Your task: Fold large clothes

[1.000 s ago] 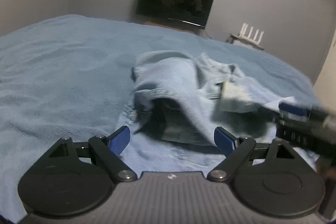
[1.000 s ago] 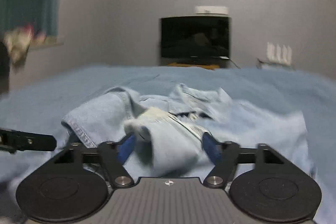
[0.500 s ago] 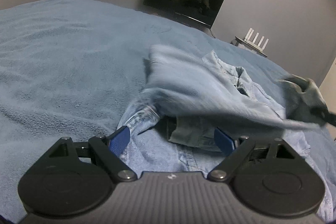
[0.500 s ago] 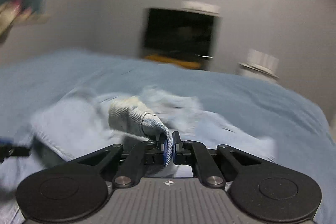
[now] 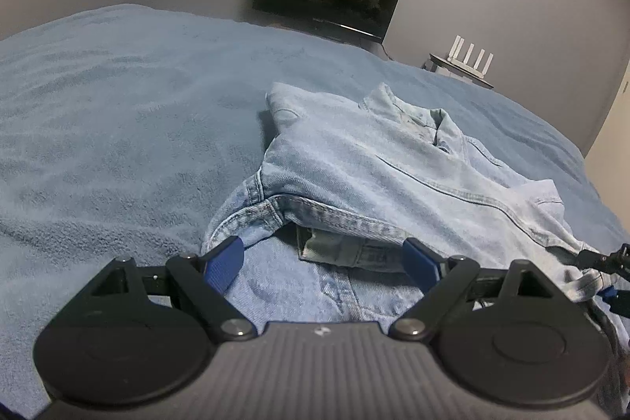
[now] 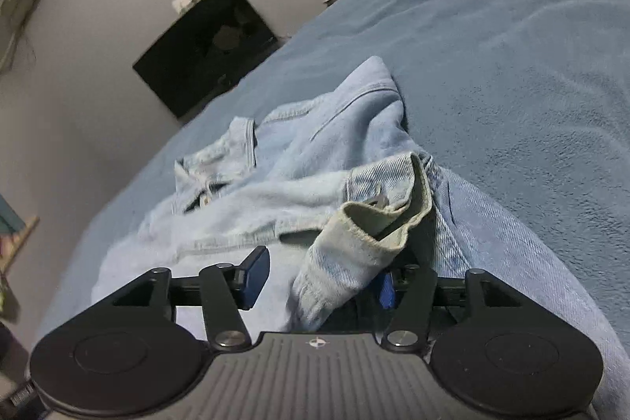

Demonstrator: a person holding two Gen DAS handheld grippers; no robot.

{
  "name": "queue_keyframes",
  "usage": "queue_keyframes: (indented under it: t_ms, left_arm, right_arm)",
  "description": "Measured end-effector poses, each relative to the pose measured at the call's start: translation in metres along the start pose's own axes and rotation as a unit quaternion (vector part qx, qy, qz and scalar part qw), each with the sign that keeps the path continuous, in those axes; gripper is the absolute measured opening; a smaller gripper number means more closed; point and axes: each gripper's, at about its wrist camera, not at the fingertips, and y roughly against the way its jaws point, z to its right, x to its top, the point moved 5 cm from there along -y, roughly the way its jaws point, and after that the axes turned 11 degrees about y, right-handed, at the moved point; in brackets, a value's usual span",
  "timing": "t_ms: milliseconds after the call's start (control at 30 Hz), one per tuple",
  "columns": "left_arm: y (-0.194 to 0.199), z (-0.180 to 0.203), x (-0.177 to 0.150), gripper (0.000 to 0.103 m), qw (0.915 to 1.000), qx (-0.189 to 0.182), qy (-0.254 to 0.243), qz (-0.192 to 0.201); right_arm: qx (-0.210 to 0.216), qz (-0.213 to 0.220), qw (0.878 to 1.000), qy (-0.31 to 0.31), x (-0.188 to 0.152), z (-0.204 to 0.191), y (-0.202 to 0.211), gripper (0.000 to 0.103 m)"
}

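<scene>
While the denim jacket (image 5: 393,180) covers the bed (image 5: 118,113), left gripper (image 5: 323,262) wide, right gripper (image 6: 319,280) just opening around cuff (image 6: 354,243).

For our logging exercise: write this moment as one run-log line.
step: sleeve folded across denim jacket | right hand-held gripper: just opened, cuff between jaws | left hand-held gripper: open, empty | bed

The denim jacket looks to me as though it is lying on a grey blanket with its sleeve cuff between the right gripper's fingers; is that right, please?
Not quite: the blanket is blue, as the right wrist view shows. The rest stands: the denim jacket lies on it, its sleeve cuff between the right gripper fingers, whose jaws have just been opening.
</scene>
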Motion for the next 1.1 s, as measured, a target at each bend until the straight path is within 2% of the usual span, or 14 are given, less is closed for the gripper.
queue_keyframes:
  t_ms: [33, 67, 167, 267, 333, 400, 533, 600, 667, 800, 867, 933, 967, 1100]
  left_arm:
    - [-0.001, 0.0, 0.0, 0.087, 1.0, 0.001, -0.001, -0.002]
    - [-0.003, -0.001, -0.001, 0.087, 1.0, 0.002, -0.001, -0.004]
    - [-0.006, -0.001, -0.002, 0.087, 1.0, 0.002, -0.004, -0.007]
    - [-0.007, 0.0, -0.003, 0.087, 0.9999, 0.001, -0.009, -0.009]
    - [-0.007, 0.001, -0.003, 0.087, 0.9999, 0.0, -0.013, -0.01]
    - [-0.008, 0.002, -0.004, 0.087, 0.9998, 0.001, -0.016, -0.011]
    - [-0.01, 0.001, -0.006, 0.087, 0.9997, 0.001, -0.017, -0.018]
    - [-0.012, 0.001, -0.007, 0.087, 0.9996, 0.003, -0.018, -0.022]
    - [-0.012, 0.001, -0.007, 0.087, 0.9995, 0.004, -0.021, -0.023]
    - [-0.016, 0.002, -0.012, 0.087, 0.9987, 0.011, -0.038, -0.033]
    - [-0.019, 0.002, -0.016, 0.087, 0.9979, 0.016, -0.05, -0.038]
    - [-0.023, 0.002, -0.021, 0.087, 0.9965, 0.025, -0.065, -0.046]
    - [-0.025, 0.002, -0.023, 0.087, 0.9959, 0.029, -0.071, -0.049]
    - [-0.026, 0.004, -0.031, 0.087, 0.9926, 0.042, -0.099, -0.056]
  right_arm:
    - [-0.01, 0.001, 1.0, 0.008, 0.0, 0.001, -0.001, 0.048]
    - [-0.019, 0.004, 1.0, 0.024, 0.001, -0.001, 0.001, 0.031]
    - [-0.011, 0.054, 0.994, 0.089, 0.014, -0.016, 0.005, 0.024]
    - [0.0, 0.129, 0.978, 0.162, 0.035, -0.039, 0.018, 0.023]
    - [-0.01, 0.154, 0.97, 0.19, 0.045, -0.046, 0.02, 0.023]
    - [-0.021, 0.143, 0.97, 0.196, 0.047, -0.041, 0.009, 0.024]
    - [-0.081, 0.07, 0.976, 0.189, 0.026, -0.014, -0.027, 0.032]
    - [-0.091, 0.039, 0.978, 0.181, 0.016, -0.003, -0.036, 0.037]
    - [-0.088, 0.044, 0.978, 0.184, 0.015, -0.005, -0.034, 0.041]
    - [-0.101, 0.071, 0.976, 0.178, 0.018, -0.01, -0.017, 0.06]
    - [-0.123, 0.051, 0.973, 0.187, 0.018, -0.002, -0.018, 0.065]
    - [-0.155, -0.012, 0.967, 0.202, 0.007, 0.006, -0.028, 0.071]
    - [-0.152, -0.025, 0.969, 0.194, 0.006, 0.011, -0.031, 0.071]
    - [-0.128, -0.016, 0.981, 0.144, 0.018, 0.011, 0.006, 0.072]
